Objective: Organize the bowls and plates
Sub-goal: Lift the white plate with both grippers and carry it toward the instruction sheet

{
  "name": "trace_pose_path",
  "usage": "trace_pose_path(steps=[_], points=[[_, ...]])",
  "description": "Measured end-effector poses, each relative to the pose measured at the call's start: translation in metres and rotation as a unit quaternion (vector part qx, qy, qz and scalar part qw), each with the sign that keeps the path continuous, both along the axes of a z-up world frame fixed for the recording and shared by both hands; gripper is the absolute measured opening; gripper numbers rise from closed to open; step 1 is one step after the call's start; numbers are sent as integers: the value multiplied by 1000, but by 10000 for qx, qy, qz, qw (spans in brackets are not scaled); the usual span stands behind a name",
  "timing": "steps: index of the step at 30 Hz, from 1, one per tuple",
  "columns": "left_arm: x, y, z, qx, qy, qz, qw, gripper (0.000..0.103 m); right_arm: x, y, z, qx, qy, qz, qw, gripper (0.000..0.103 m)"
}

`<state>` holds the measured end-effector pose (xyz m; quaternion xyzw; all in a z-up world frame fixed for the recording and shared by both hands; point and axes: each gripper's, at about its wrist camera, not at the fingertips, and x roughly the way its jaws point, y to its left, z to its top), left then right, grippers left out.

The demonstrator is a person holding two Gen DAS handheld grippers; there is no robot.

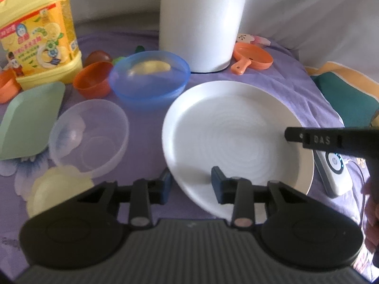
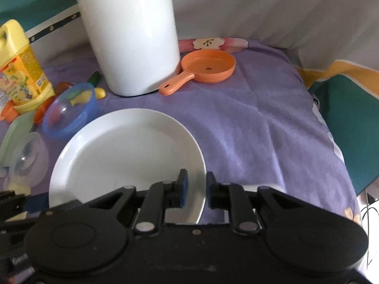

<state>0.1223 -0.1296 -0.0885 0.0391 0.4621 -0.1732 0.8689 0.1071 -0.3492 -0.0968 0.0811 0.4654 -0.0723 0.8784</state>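
Observation:
A large white plate (image 1: 236,130) lies on the purple cloth. My left gripper (image 1: 191,183) straddles the plate's left rim, one finger (image 1: 165,184) outside and partly hidden under the rim, the other finger (image 1: 218,182) on the inner face; it looks shut on the rim. My right gripper (image 2: 196,188) is shut on the plate (image 2: 123,153) at its right rim, which runs between the two pads. It also shows in the left wrist view as a black arm (image 1: 331,139) over the plate's right edge. Left of the plate sit a clear bowl (image 1: 90,135), a blue bowl (image 1: 149,78) and an orange cup (image 1: 93,78).
A tall white jug (image 1: 201,21) stands behind the plate, with an orange toy pan (image 1: 252,58) to its right. A yellow detergent bottle (image 1: 40,30) and a green dish (image 1: 30,120) are at the left. A white remote (image 1: 331,165) lies by the plate's right edge. The cloth (image 2: 260,130) is bare right of the plate.

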Motion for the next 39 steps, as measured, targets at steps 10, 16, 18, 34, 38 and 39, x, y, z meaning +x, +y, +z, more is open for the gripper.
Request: trace_pose_path(steps=[10,16,18,34,38,39], points=[[-39,29,38,81,-243,-168,9995,35,-56,27,35,244,-82,-32,9997,16],[-69,64,59,16,-306,-153,9994,35,-96,59,62,269,-196,62,9994,16],[-78,80,65,-22,-314,-125,9994,35,-107,71,72,341,-237,122,9991,16],[-128,233,73,188,-148,433,9988,36,-163,215,87,781,20,1143,9904,16],[-136,260,69,235,-50,586,9980,36,-162,247,85,799,189,1408,9866,16],[-138,265,67,271,-41,613,9977,36,-162,254,85,792,224,1459,9859,16]])
